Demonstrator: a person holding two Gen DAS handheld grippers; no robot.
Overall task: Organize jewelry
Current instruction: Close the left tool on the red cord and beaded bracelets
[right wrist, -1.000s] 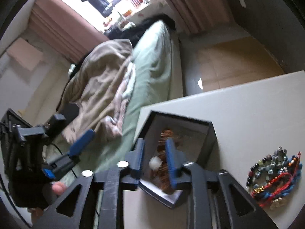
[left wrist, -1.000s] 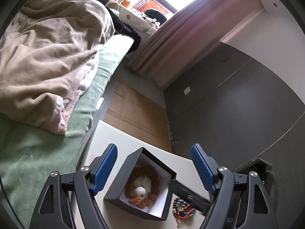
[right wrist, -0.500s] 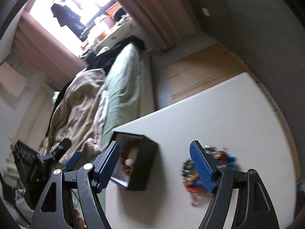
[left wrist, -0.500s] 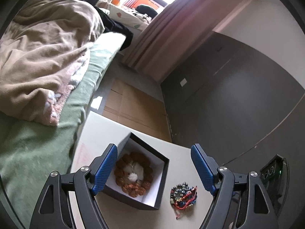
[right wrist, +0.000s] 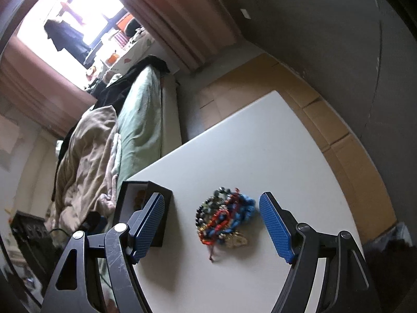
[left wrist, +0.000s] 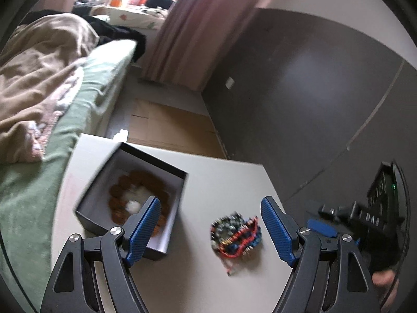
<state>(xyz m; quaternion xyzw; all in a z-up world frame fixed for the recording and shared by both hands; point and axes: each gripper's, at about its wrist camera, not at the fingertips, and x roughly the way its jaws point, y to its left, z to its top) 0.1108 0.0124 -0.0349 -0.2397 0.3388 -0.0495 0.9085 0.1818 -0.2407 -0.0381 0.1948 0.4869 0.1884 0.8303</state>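
Note:
An open black box (left wrist: 135, 195) stands on the white table (left wrist: 208, 177), with a brown bead bracelet (left wrist: 122, 208) and white stuffing inside. A pile of colourful bracelets (left wrist: 235, 233) lies to its right. My left gripper (left wrist: 209, 224) is open and empty above the table, its left finger over the box's near corner. In the right wrist view the box (right wrist: 142, 208) is at the left and the pile (right wrist: 224, 217) lies between the open fingers of my right gripper (right wrist: 211, 224), which hovers above it. The right gripper's body shows at the left wrist view's right edge.
A bed with a green sheet (left wrist: 78, 109) and a beige blanket (left wrist: 39, 78) runs along the table's left side. Flattened cardboard (left wrist: 169, 127) lies on the floor beyond the table. A dark wall (left wrist: 312, 104) stands at the right.
My right gripper let go of the brown bracelet in the box, opened, and moved right over the bracelet pile. My left gripper shifted right, staying open.

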